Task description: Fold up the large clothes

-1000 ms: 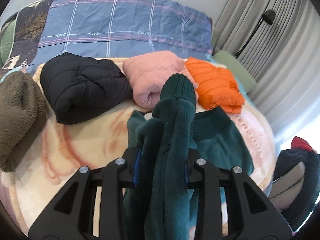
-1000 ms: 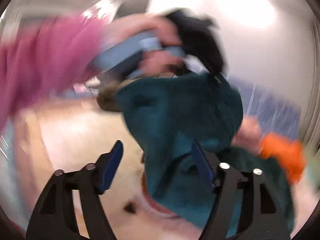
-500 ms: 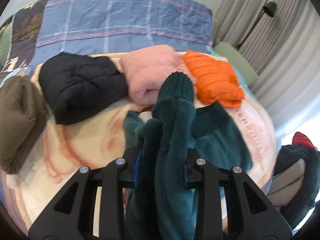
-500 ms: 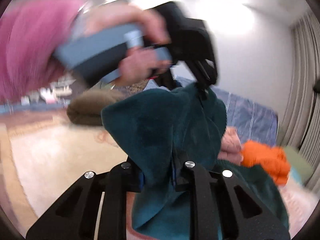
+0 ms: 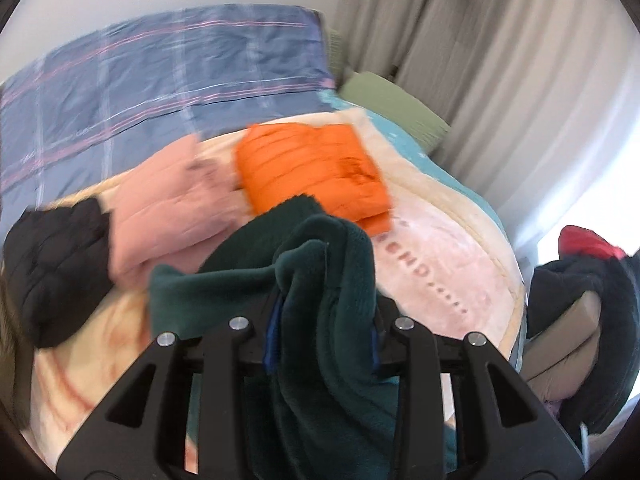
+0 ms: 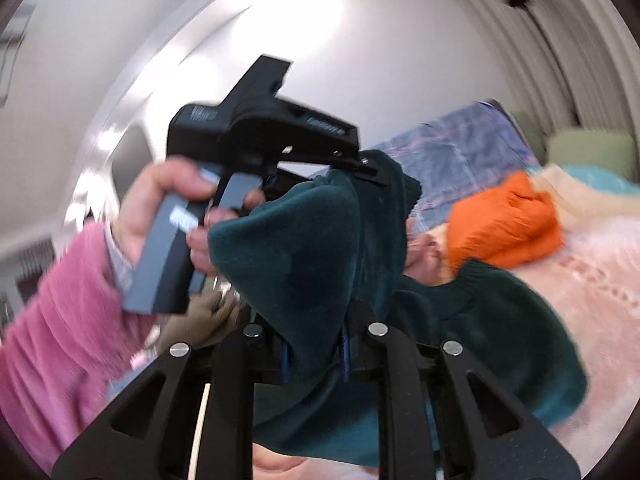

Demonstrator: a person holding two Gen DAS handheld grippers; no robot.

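Observation:
A dark green fleece garment (image 5: 320, 264) hangs bunched between both grippers above the cream blanket (image 5: 440, 264) on the bed. My left gripper (image 5: 322, 328) pinches a thick fold of it; its jaws are easing open slightly with the fabric still pressed between the pads. In the right wrist view, my right gripper (image 6: 314, 344) is closing on another fold of the green fleece (image 6: 296, 248), pads pressing it. The left gripper (image 6: 368, 164) shows there above, held by a hand (image 6: 160, 208) in a pink sleeve (image 6: 48, 320). The fleece's lower part trails onto the bed.
Folded jackets lie in a row behind: orange (image 5: 312, 176), pink (image 5: 168, 208), black (image 5: 56, 264). A blue plaid duvet (image 5: 160, 80) and green pillow (image 5: 392, 108) sit at the headboard. Curtains (image 5: 500, 80) hang at the right above a dark clothes pile (image 5: 580, 320).
My right gripper went from open around the fleece to shut on it. Both grippers then lifted and swung sideways with the fleece, gathering it up off the blanket.

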